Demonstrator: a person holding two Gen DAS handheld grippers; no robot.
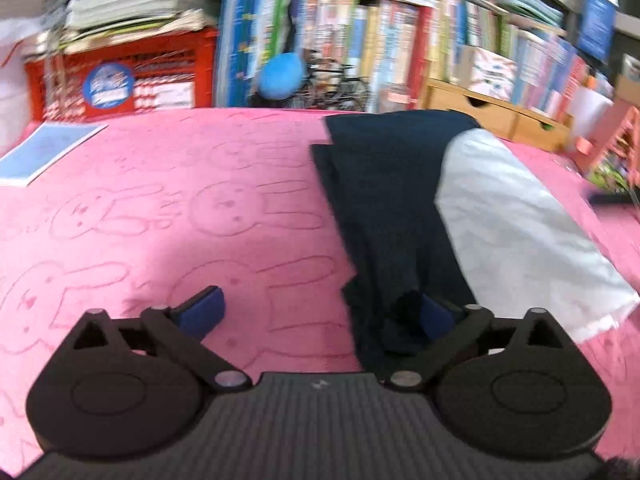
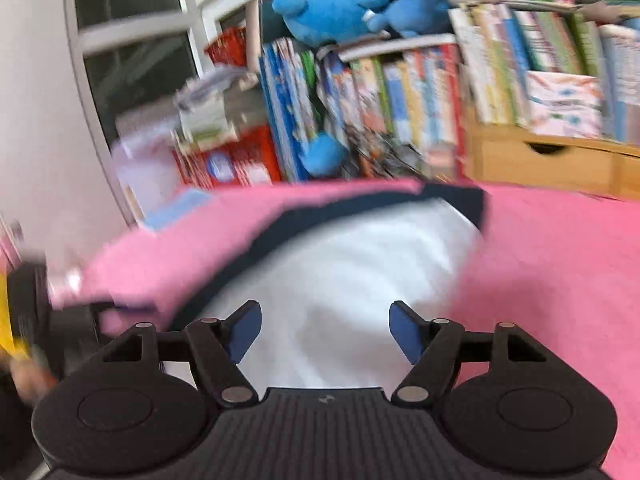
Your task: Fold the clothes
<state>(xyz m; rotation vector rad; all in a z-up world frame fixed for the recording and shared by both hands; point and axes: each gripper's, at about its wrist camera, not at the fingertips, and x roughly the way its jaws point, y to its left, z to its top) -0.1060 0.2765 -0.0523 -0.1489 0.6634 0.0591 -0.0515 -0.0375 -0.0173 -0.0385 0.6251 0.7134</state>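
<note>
- Here the garment (image 1: 400, 208), dark navy with a white panel (image 1: 520, 232), lies folded into a long strip on the pink blanket (image 1: 180, 208), right of centre in the left wrist view and running from the near edge toward the shelves.
- In the right wrist view the same garment (image 2: 340, 264) shows mostly white, with a navy band along its far and left edge; the picture is blurred.
- The left gripper (image 1: 320, 312) has its jaws spread wide; its left finger is over bare blanket, and its right fingertip (image 1: 434, 314) is at the near navy edge, but I cannot tell whether it touches the cloth.
- The right gripper (image 2: 325, 330) is also wide, both blue pads over the white cloth, nothing between them.
- The blanket carries outlined rabbit figures.
- A blue card (image 1: 44, 152) lies on the blanket at far left.
- Behind it stands a red crate (image 1: 120, 80) with stacked papers on top.
- Books (image 1: 380, 44) fill the shelves beyond, with wooden drawers (image 1: 480, 108) to the right.
- Blue plush toys (image 2: 344, 4) sit on top of the books.
- A window (image 2: 132, 48) is at the left in the right wrist view.
</note>
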